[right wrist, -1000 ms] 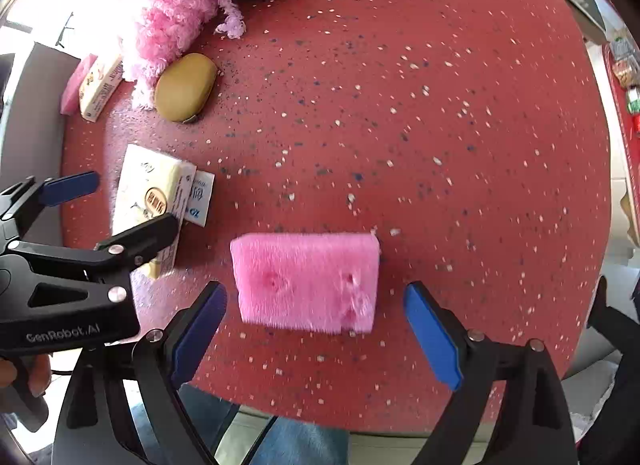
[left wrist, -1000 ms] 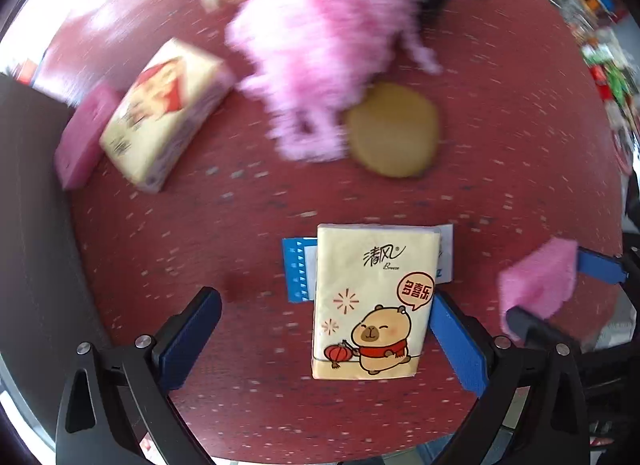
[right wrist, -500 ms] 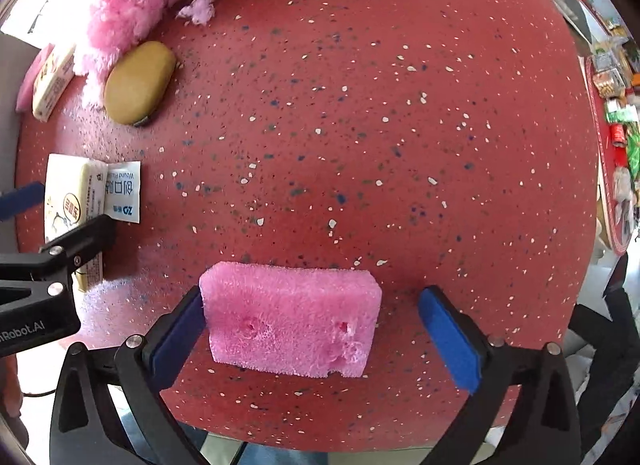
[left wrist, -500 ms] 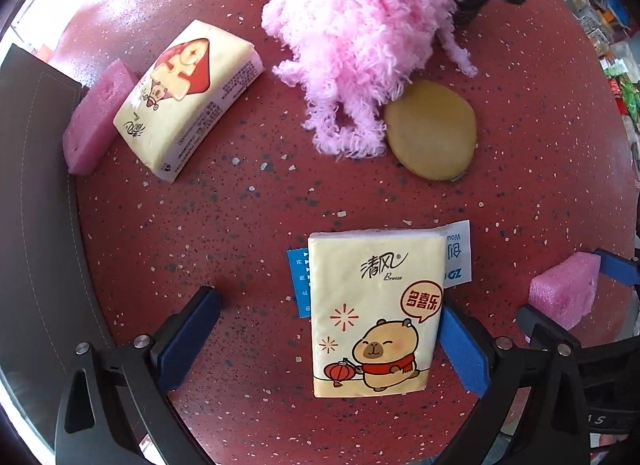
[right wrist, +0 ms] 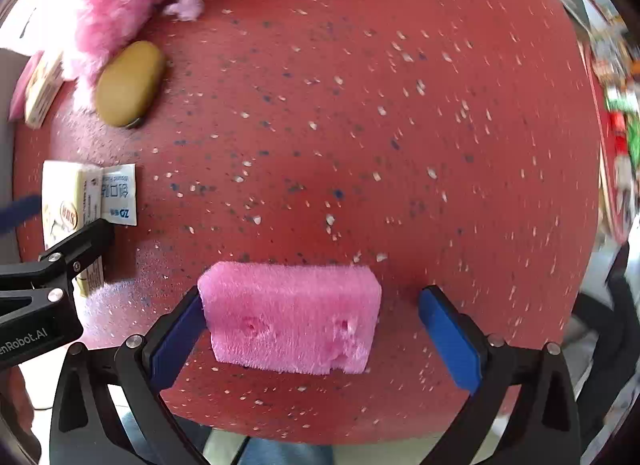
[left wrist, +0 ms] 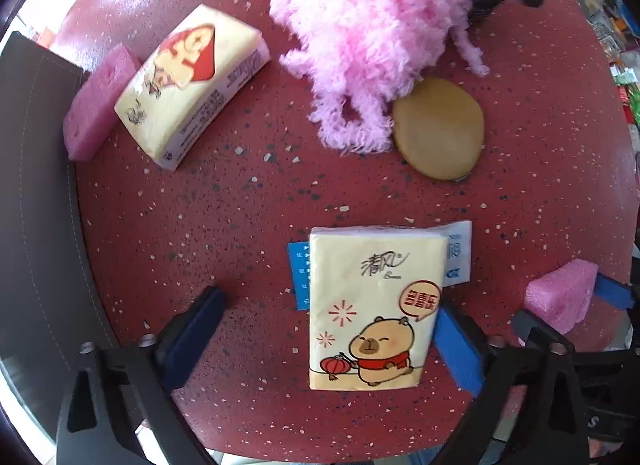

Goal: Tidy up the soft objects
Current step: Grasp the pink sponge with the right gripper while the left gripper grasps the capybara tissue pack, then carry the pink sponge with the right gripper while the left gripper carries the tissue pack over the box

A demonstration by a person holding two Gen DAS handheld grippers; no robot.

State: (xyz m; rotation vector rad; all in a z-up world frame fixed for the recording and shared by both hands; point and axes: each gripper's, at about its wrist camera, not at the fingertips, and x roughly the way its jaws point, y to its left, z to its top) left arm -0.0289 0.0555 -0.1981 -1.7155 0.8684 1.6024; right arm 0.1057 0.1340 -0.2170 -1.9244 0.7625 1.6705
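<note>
Lying flat, pink sponge [right wrist: 290, 321], long axis spanning right tongs [right wrist: 312, 339]

The left black two-finger gripper with blue pads [left wrist: 326, 339] is pointing straight down in the lower part of its own view, its jaws closing but wide apart. It is also showing at the lower left edge of the right wrist view. The right black gripper with blue pads [right wrist: 314, 335] is pointing down too, jaws spread wide, its left pad [right wrist: 178, 335] touching what lies between them.
</note>
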